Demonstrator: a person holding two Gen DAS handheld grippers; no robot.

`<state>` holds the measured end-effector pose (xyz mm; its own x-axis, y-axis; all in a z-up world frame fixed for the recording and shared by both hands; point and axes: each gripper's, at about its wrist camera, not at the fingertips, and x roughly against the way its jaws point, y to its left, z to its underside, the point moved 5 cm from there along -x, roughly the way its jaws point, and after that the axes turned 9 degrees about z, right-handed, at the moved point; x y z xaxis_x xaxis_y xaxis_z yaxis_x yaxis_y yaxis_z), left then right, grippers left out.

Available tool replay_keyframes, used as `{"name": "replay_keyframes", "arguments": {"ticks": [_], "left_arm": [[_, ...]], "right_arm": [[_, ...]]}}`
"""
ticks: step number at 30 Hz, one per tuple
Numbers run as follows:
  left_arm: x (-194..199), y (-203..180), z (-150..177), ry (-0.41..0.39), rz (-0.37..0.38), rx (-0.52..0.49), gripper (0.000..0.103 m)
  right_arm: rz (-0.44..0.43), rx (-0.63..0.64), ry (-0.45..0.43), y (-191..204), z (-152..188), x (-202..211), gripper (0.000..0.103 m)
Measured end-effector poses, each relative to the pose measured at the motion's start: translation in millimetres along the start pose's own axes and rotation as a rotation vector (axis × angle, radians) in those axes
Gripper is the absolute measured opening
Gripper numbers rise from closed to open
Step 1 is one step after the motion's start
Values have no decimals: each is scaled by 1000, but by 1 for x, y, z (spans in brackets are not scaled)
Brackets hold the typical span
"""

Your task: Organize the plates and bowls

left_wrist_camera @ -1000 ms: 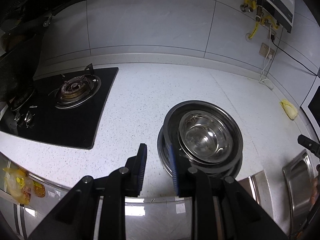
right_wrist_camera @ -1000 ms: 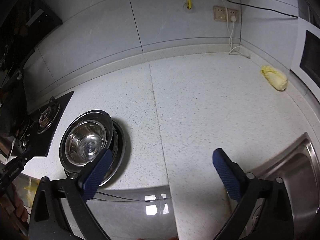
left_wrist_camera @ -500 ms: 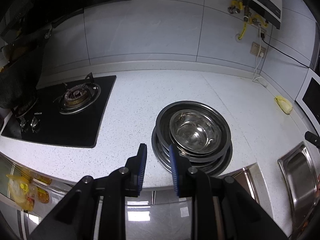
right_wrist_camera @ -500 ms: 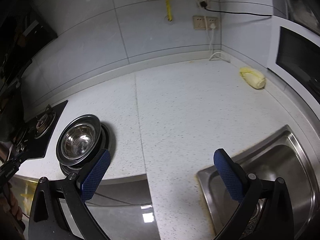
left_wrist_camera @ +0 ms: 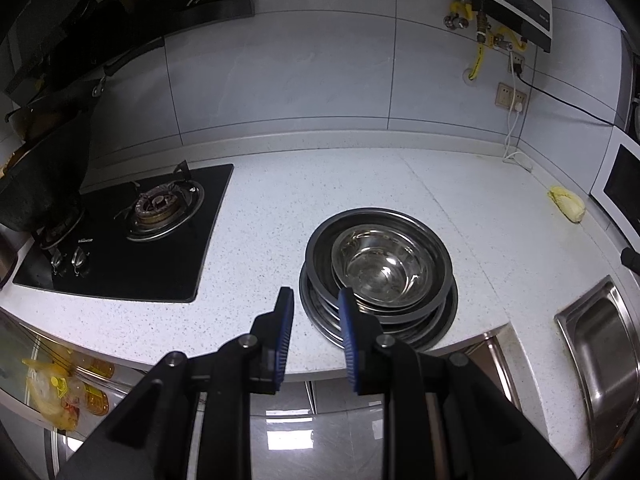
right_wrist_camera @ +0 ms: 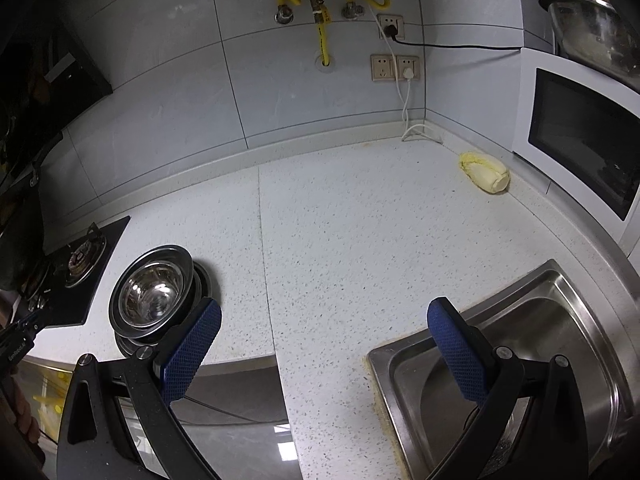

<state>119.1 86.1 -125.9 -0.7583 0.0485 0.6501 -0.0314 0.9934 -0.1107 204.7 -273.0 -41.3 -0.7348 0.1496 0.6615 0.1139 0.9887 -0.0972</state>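
Note:
A stack of steel plates [left_wrist_camera: 436, 324] with nested steel bowls [left_wrist_camera: 384, 268] on top sits on the white speckled counter near its front edge. It also shows at the left of the right wrist view [right_wrist_camera: 152, 292]. My left gripper [left_wrist_camera: 316, 320] is empty, its blue pads a narrow gap apart, held just in front and left of the stack, not touching it. My right gripper [right_wrist_camera: 324, 344] is wide open and empty, above the counter edge between the stack and the sink.
A black gas hob [left_wrist_camera: 132, 236] lies left of the stack. A steel sink [right_wrist_camera: 520, 364] is sunk in the counter at right. A yellow cabbage [right_wrist_camera: 486, 172] lies near a white microwave [right_wrist_camera: 580, 132]. Wall sockets and a cable [right_wrist_camera: 404, 68] are behind.
Both grippers have pulled back and up from the counter. The left gripper's right pad, earlier over the stack's rim, is now clear of it. The stack has not moved.

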Motion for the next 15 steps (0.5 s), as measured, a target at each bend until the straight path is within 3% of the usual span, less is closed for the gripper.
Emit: {"name": "replay_keyframes", "arguments": {"ticks": [15], "left_arm": [[-4, -10, 3, 13, 42, 19, 22]], "right_arm": [[32, 14, -29, -1, -1, 12, 101]]}}
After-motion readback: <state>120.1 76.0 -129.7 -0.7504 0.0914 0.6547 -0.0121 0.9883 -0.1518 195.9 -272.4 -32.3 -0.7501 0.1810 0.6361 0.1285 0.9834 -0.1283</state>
